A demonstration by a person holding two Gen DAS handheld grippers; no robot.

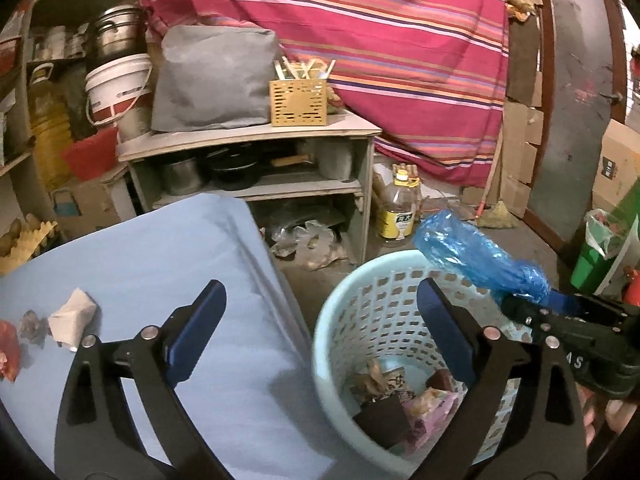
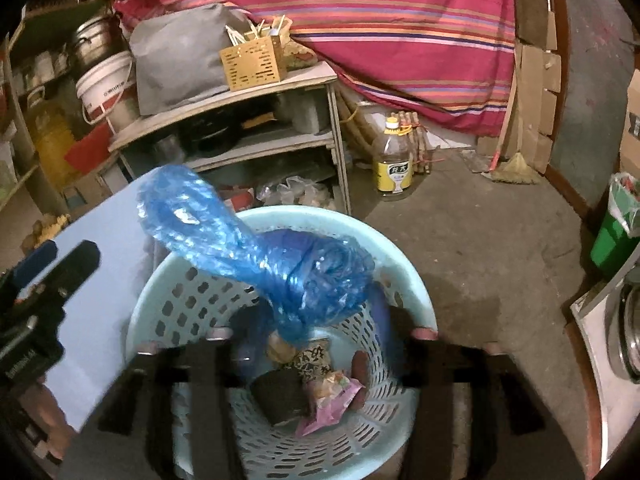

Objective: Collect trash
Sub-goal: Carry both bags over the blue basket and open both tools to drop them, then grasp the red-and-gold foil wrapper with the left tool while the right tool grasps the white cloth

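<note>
In the left wrist view, we see the left hand-held gripper point(image 1: 322, 320) with its jaws spread wide and nothing between them. It hangs over the edge of the table point(image 1: 160, 248), which carries a blue cloth, and over the pale blue basket point(image 1: 360, 300) standing on the floor just beside that table. On the table, at the left, lie a crumpled white paper point(image 1: 73, 313), a small grey scrap point(image 1: 33, 325) and a red wrapper point(image 1: 9, 350). The blue plastic bag point(image 1: 476, 256) extends from the right hand-held gripper point(image 1: 532, 312); its long axis runs from lower right to upper left, above the basket rim.

In the right wrist view, we see the right hand-held gripper point(image 2: 316, 344) above the basket point(image 2: 160, 292). The blue plastic bag point(image 2: 256, 248) stands between the jaws, its twisted neck low and its long axis pointing up and to the left. We cannot tell whether the blurred pads press on it. Wrappers point(image 2: 328, 396) lie in the basket bottom.
</note>
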